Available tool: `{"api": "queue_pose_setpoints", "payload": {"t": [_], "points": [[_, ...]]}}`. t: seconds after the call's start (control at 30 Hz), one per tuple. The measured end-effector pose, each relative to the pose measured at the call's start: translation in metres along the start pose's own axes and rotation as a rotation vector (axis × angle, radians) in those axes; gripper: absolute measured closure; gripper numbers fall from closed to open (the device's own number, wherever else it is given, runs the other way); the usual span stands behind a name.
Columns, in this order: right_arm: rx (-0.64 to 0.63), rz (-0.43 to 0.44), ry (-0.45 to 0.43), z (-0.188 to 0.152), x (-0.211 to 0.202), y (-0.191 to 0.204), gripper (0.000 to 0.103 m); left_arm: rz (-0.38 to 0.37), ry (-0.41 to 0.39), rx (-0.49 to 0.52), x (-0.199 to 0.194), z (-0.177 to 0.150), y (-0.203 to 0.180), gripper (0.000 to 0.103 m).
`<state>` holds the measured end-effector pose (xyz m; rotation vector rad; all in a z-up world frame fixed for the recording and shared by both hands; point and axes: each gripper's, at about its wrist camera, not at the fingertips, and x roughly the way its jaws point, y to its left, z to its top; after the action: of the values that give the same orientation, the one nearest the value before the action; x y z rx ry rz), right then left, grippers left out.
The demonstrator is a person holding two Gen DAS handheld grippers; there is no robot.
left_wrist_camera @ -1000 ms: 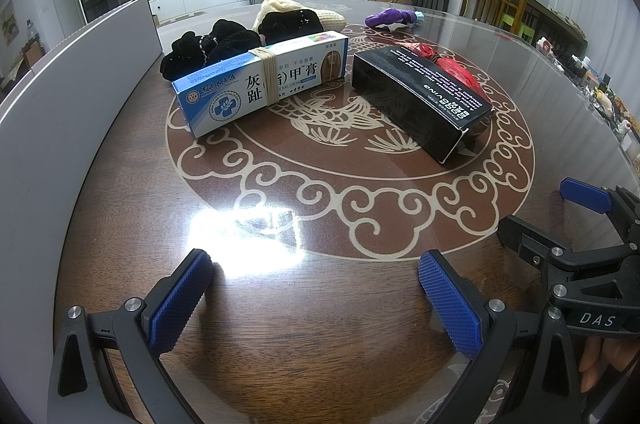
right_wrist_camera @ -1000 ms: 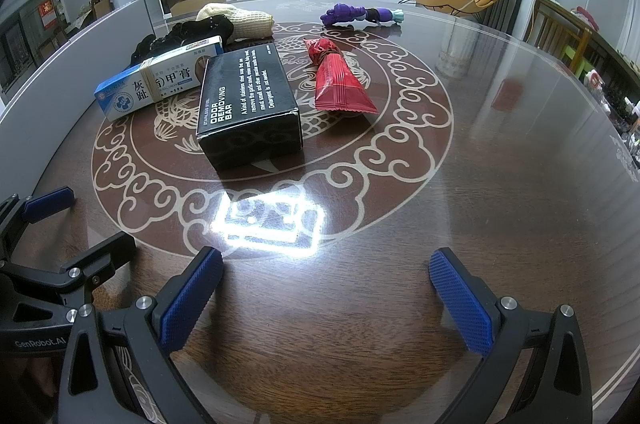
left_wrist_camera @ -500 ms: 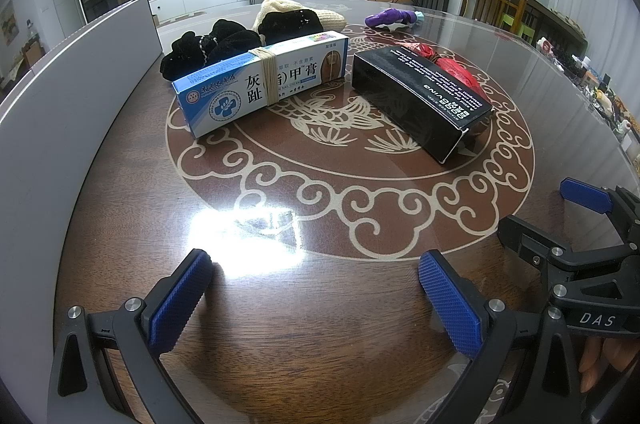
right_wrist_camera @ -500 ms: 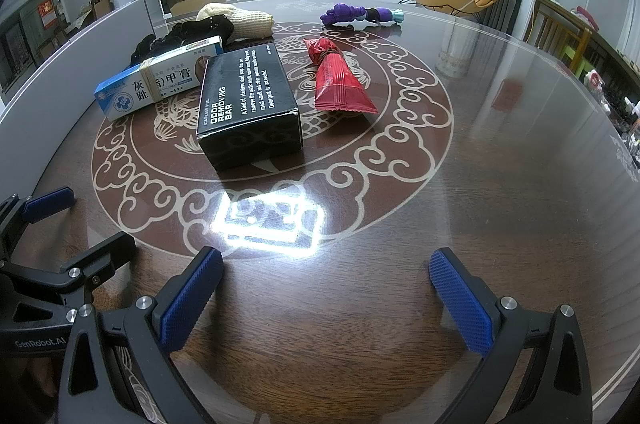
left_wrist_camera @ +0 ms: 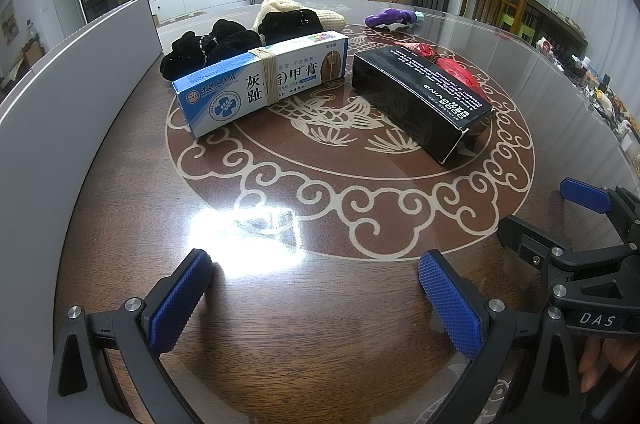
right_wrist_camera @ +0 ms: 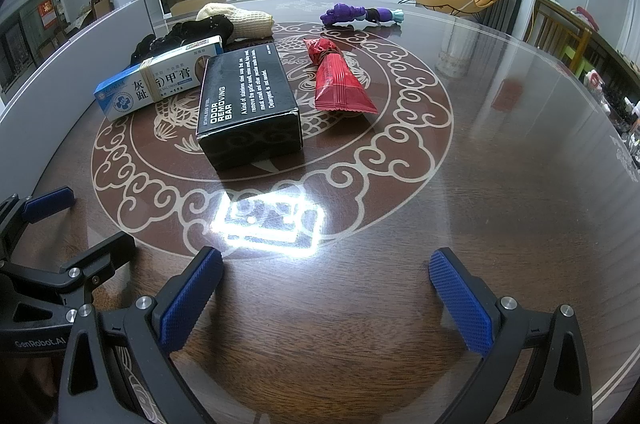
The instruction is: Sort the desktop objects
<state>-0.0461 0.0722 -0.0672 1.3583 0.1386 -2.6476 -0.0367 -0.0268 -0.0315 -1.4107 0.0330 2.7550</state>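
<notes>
On the round brown table lie a blue-and-white ointment box bound with rubber bands, a black soap box, a red snack packet, black fabric, a cream knit item and a purple toy. My left gripper hovers open near the table's front, empty. My right gripper is also open and empty, beside it.
A grey panel stands along the table's left side. The right gripper's frame shows at the right of the left wrist view, with fingers of a hand under it. Clutter lines the far right edge.
</notes>
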Motion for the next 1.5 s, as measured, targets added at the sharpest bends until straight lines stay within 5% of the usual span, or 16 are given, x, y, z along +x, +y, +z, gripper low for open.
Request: {"api": "queue_pose_setpoints", "payload": {"t": [1.4, 1.5], "points": [[-0.003, 0.001, 0.002, 0.000, -0.002, -0.001, 0.000, -0.027, -0.011, 0.006, -0.018, -0.023, 0.018, 0.000], [-0.004, 0.048, 0.004, 0.004, -0.007, -0.006, 0.000, -0.008, -0.007, 0.016, -0.016, -0.022, 0.015, 0.000]]}}
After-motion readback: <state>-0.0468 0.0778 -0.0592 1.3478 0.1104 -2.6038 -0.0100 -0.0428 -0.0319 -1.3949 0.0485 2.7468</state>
